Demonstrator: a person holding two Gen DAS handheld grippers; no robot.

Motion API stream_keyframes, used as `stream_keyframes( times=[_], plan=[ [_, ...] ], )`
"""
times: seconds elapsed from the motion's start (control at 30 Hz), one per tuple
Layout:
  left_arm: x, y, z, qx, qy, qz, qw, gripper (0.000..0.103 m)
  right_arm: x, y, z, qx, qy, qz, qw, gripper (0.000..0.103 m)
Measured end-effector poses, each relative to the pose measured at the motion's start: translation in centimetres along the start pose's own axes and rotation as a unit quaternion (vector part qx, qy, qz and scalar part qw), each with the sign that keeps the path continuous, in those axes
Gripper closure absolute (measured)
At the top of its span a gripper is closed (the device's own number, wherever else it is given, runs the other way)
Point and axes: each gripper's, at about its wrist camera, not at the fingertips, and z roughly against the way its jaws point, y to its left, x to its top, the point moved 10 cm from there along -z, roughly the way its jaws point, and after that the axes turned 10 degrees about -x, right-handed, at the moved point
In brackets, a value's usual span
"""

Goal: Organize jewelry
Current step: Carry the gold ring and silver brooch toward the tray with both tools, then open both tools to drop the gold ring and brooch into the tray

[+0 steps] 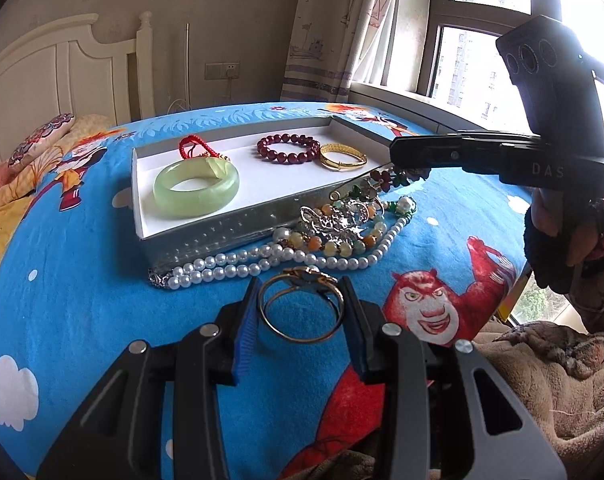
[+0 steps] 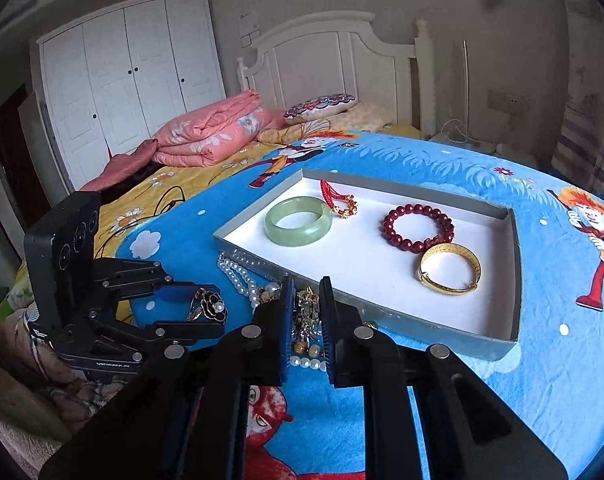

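The right gripper [image 2: 306, 320], jaws pinched on a tangled charm piece [image 2: 305, 312] from the pile just outside the tray [image 2: 514, 264], is nearer its open floor than the left gripper [image 1: 299, 312], clamping a gold ring-bracelet [image 1: 302, 308].

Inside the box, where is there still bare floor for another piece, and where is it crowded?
Bare white floor runs along the box near wall, between the jade bangle and the gold bangle, and in the far right corner beyond the red bead bracelet. The far left corner is crowded: the red cord charm lies close beside the jade bangle.
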Motion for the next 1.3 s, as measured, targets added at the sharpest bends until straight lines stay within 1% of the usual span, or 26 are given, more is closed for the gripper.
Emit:
stream_keyframes(
  times=[0.17, 0.37, 0.57, 0.83, 0.97, 1.03, 1.17, 1.3],
  plan=[
    [0.3, -0.1, 0.2, 0.003, -0.002, -0.004, 1.0, 0.065, 0.6, 0.1, 0.4, 0.0, -0.008, 0.001, 1.0, 0.088],
    [1.7, -0.2, 0.6, 0.005, -0.011, -0.017, 0.9998, 0.065, 1.7, -0.2, 0.8, -0.001, -0.019, -0.002, 1.0, 0.088],
    [3.9, 0.0, 0.5, 0.006, -0.02, -0.025, 0.9995, 0.065, 2.8, -1.3, 0.4, -0.007, -0.025, -0.015, 1.0, 0.088],
    [7.3, 0.6, -1.0, 0.007, -0.024, -0.033, 0.9991, 0.065, 3.2, -3.1, -1.3, -0.014, -0.023, -0.054, 0.998, 0.088],
    [9.1, 1.5, -2.5, 0.009, -0.021, -0.024, 0.9994, 0.065, 3.1, -4.8, -2.7, -0.015, -0.014, -0.097, 0.995, 0.088],
    [9.9, 2.1, -3.5, 0.007, -0.018, -0.012, 0.9997, 0.065, 2.8, -5.9, -3.5, -0.016, -0.006, -0.124, 0.992, 0.088],
    [11.1, 3.6, -5.6, 0.01, -0.013, 0.015, 0.9998, 0.065, 2.1, -7.3, -4.4, 0.008, 0.008, -0.182, 0.983, 0.088],
    [11.7, 4.8, -7.6, 0.028, 0.003, 0.015, 0.9995, 0.065, 1.4, -8.0, -5.3, 0.038, 0.025, -0.23, 0.972, 0.088]
  ],
)
